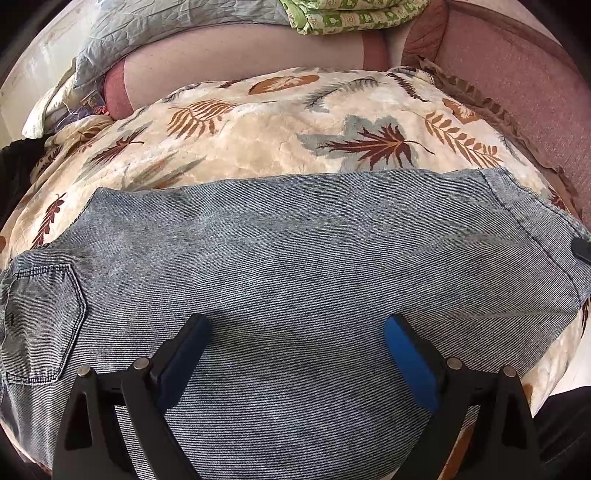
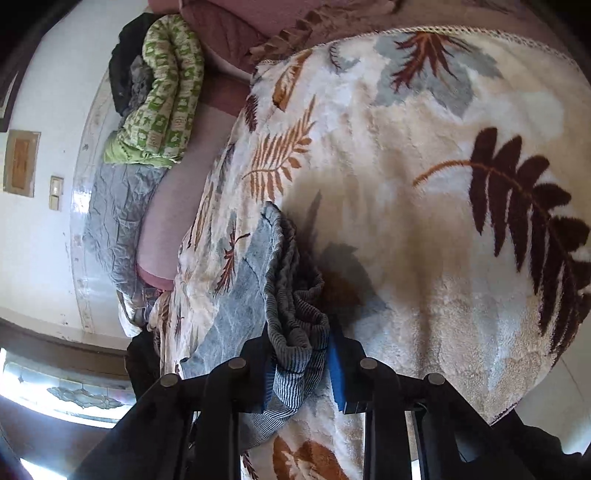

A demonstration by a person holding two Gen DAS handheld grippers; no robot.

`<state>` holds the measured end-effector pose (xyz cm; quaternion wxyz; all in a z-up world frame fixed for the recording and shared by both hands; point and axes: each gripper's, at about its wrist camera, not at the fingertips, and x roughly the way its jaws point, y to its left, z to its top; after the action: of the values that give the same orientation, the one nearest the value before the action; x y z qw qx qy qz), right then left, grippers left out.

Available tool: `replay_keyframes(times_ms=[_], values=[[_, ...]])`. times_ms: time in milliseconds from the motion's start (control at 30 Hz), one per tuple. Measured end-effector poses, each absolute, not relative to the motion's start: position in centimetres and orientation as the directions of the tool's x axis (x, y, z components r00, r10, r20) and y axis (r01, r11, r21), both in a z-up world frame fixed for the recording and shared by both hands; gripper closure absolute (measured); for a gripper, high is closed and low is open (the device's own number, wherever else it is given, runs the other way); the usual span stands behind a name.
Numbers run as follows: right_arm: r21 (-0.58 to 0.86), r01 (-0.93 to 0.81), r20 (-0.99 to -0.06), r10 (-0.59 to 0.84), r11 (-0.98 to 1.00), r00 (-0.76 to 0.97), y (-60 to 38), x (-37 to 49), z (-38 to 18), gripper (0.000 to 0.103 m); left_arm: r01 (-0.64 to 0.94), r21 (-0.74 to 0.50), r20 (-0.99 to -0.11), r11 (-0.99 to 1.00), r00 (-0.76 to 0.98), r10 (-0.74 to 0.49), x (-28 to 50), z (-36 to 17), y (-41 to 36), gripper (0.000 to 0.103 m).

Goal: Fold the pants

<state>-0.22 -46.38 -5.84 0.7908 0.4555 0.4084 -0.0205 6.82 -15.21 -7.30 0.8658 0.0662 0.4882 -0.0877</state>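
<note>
Left wrist view: close above the pants (image 1: 295,258), angled steeply down, facing across the leaf-print blanket (image 1: 258,147) toward the green quilt (image 1: 351,16). Right wrist view: rolled sideways, low beside a bunched edge (same denim). Shared: blanket, quilt, grey bedding (image 1: 155,26).

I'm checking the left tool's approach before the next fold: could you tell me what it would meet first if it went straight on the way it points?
Most likely the pants: the left tool stands open and aims down at the flat denim, with nothing visible between. How near the cloth is, this view does not show.
</note>
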Motion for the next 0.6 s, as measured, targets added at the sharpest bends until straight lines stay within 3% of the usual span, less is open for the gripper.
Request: replay_keyframes(times_ms=[300,467,600], values=[[0.638,0.403,-0.708,0.295,0.656,0.642,-45.6,0.2,-5.3,0.077,0.247,0.114,-0.850,0.962,0.525,-0.034,6.9,-7.7,-15.7,0.006],[0.567,0.298,-0.697,0.254,0.768,0.671,-42.1,1.3,-0.8,0.077,0.256,0.027,-0.878,0.966,0.469,-0.100,7.6,-6.9,-14.6,0.008],[0.462,0.131,-0.669,0.248,0.877,0.700,-35.5,2.8,3.8,0.077,0.172,-0.072,-0.861,0.982,0.487,-0.148,6.9,-5.3,-10.5,0.008]])
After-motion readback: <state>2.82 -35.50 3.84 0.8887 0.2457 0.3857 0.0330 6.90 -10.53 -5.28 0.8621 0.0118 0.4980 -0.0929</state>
